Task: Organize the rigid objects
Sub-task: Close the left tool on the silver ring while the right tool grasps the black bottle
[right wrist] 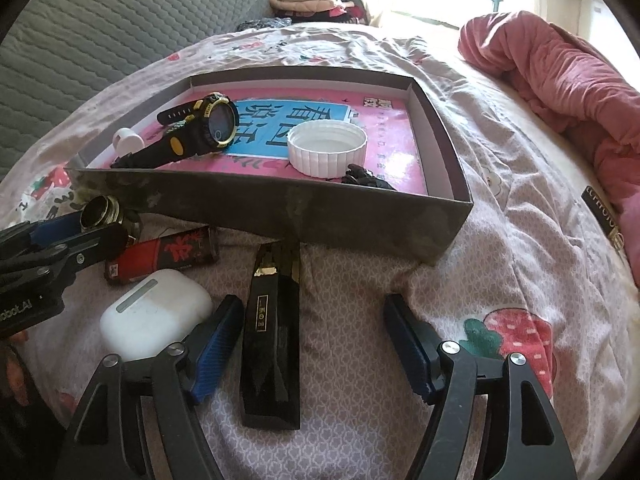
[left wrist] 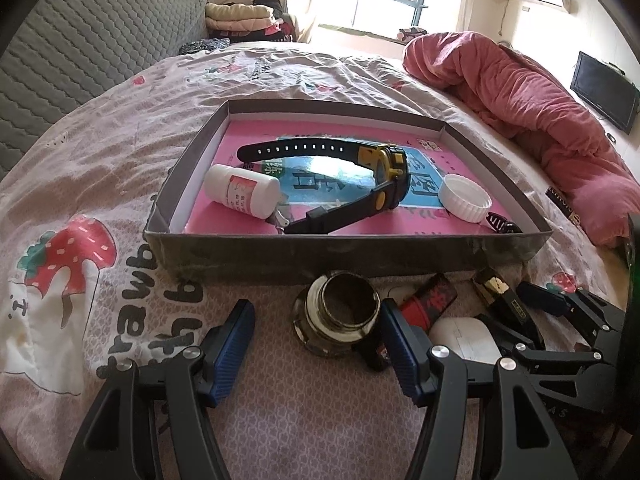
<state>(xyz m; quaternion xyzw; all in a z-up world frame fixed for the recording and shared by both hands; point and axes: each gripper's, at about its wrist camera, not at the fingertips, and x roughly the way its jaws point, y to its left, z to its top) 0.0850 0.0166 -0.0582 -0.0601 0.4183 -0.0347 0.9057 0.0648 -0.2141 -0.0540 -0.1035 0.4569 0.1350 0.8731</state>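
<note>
A shallow grey box lies on the bed. It holds a black-and-yellow watch, a white pill bottle, a white cap and a small black clip. In front of the box lie a metal ring fitting, a red-and-black lighter, a white earbud case and a long black bar. My left gripper is open around the metal fitting. My right gripper is open around the black bar.
A crumpled pink quilt lies at the right of the bed. A grey padded headboard stands at the left. Folded clothes are stacked by the window. The bedsheet has a strawberry print.
</note>
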